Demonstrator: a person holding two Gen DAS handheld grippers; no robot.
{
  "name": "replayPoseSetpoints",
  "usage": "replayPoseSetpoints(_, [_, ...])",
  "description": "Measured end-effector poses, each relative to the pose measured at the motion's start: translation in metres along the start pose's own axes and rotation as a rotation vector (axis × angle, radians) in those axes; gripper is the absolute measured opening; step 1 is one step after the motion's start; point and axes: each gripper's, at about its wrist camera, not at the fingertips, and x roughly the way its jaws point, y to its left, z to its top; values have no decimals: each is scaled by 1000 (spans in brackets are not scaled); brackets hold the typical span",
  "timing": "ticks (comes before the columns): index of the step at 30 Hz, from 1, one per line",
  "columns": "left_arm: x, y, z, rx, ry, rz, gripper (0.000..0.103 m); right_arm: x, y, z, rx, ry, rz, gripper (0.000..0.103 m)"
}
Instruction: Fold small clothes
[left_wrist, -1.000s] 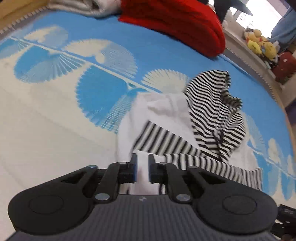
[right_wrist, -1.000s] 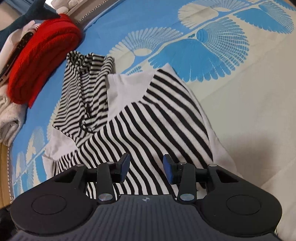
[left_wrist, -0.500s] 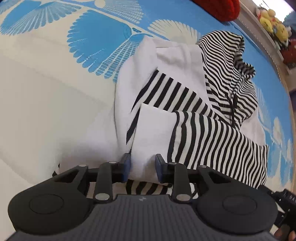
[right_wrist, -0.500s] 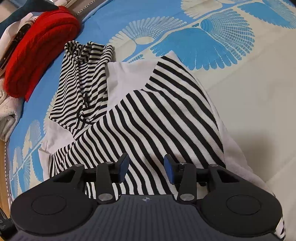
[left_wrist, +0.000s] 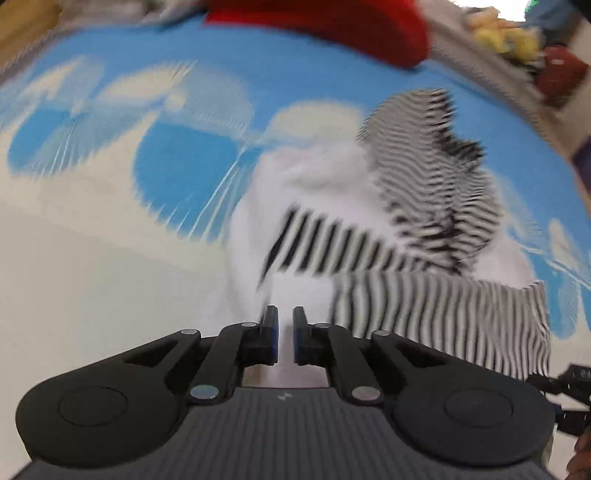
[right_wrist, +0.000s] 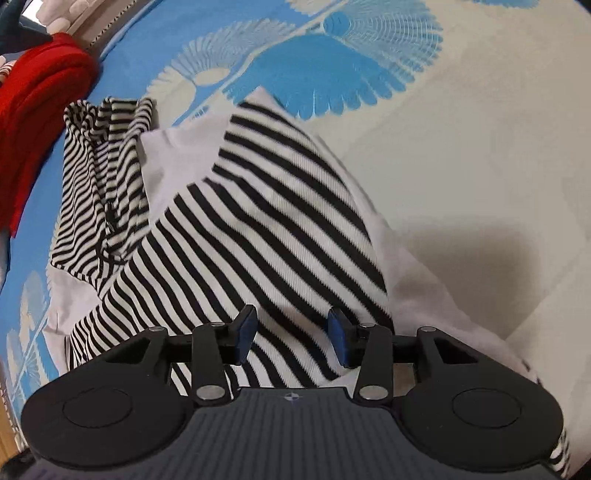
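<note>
A small black-and-white striped hooded garment with white panels (right_wrist: 258, 206) lies partly folded on the blue and cream bedspread (right_wrist: 461, 147). It also shows, blurred, in the left wrist view (left_wrist: 369, 240). My left gripper (left_wrist: 285, 332) is closed to a narrow gap with white cloth of the garment's near edge between the pads. My right gripper (right_wrist: 291, 332) is open, its fingers low over the striped sleeve fold. The striped hood (right_wrist: 99, 166) lies at the garment's far left.
A red knitted garment (right_wrist: 33, 110) lies beyond the hood, also at the top of the left wrist view (left_wrist: 351, 26). Soft toys (left_wrist: 509, 37) sit on a ledge past the bed edge. The bedspread stretches right of the garment.
My left gripper has narrowed on the white edge and tilted upward, blurring its view. My right gripper has moved a little lower and closer over the striped fold, still open.
</note>
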Motion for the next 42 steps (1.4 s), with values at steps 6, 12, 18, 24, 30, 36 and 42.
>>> replayPoseSetpoints(6, [45, -1, -24, -8, 247, -48, 24, 10, -5, 0, 4, 49, 11, 46])
replayPoseSetpoints(12, [18, -16, -10, 84, 72, 0, 30, -18, 16, 6, -137, -74, 6, 48])
replayPoseSetpoints(18, [6, -28, -6, 92, -28, -19, 31, -42, 36, 12, -366, -182, -7, 53])
replayPoseSetpoints(24, [1, -45, -6, 148, -122, -18, 47, -53, 37, 23, -462, -252, -57, 54])
replayPoseSetpoints(30, [-8, -55, -2, 171, -180, -58, 41, -63, 29, 31, -488, -272, -74, 54])
replayPoseSetpoints(36, [-7, -74, 20, 223, -204, -95, 9, -67, 21, 41, -479, -262, -58, 54])
replayPoseSetpoints(42, [31, -104, 106, 211, -233, -91, 9, -68, 12, 50, -454, -266, -64, 54])
